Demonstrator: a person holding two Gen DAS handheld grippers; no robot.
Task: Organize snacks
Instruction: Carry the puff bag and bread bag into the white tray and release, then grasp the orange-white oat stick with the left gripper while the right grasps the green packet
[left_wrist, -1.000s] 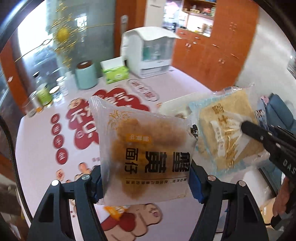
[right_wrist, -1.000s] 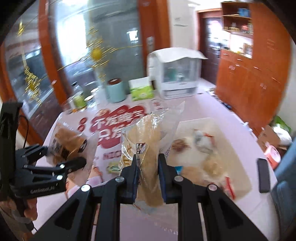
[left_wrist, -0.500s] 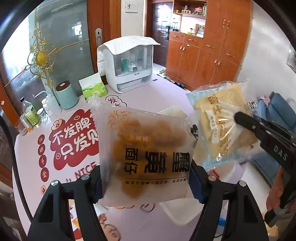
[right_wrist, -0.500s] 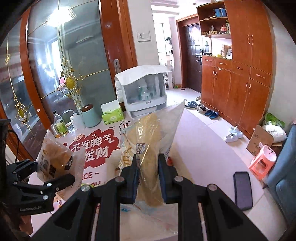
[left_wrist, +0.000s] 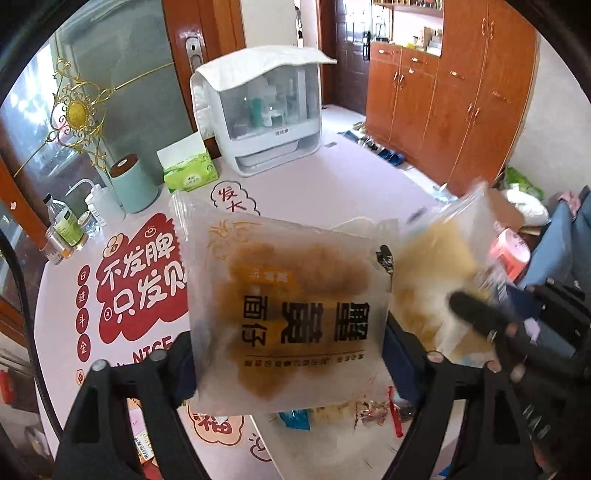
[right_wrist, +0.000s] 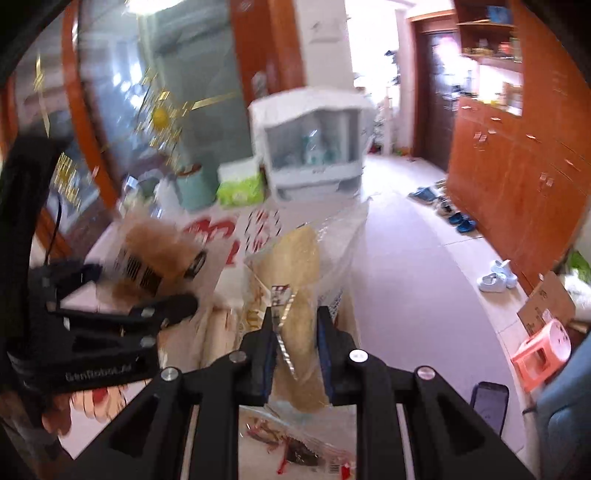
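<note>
Jaws of the left gripper (left_wrist: 288, 354) have just been opening around a brown bread packet (left_wrist: 291, 314), hanging above the snack bin (right_wrist: 221, 332). Right gripper (right_wrist: 295, 332) pinches a yellow packet (right_wrist: 299, 295). Risk: the loosening packet may fall outside.

Left wrist view rides right behind the left gripper (left_wrist: 288, 354), peering forward and down along its fingers, with a brown snack packet (left_wrist: 288, 314) filling the near centre and the table (left_wrist: 314, 192) stretching beyond. Right wrist view sits just behind the right gripper (right_wrist: 295, 343), also angled downward, close on a pale snack packet (right_wrist: 295, 288). Each camera catches the other's gripper at its edge, and both share the white cabinet (left_wrist: 258, 110) at the table's far end, the green tissue box (right_wrist: 240, 184) and the wooden cupboards (right_wrist: 517, 166).
</note>
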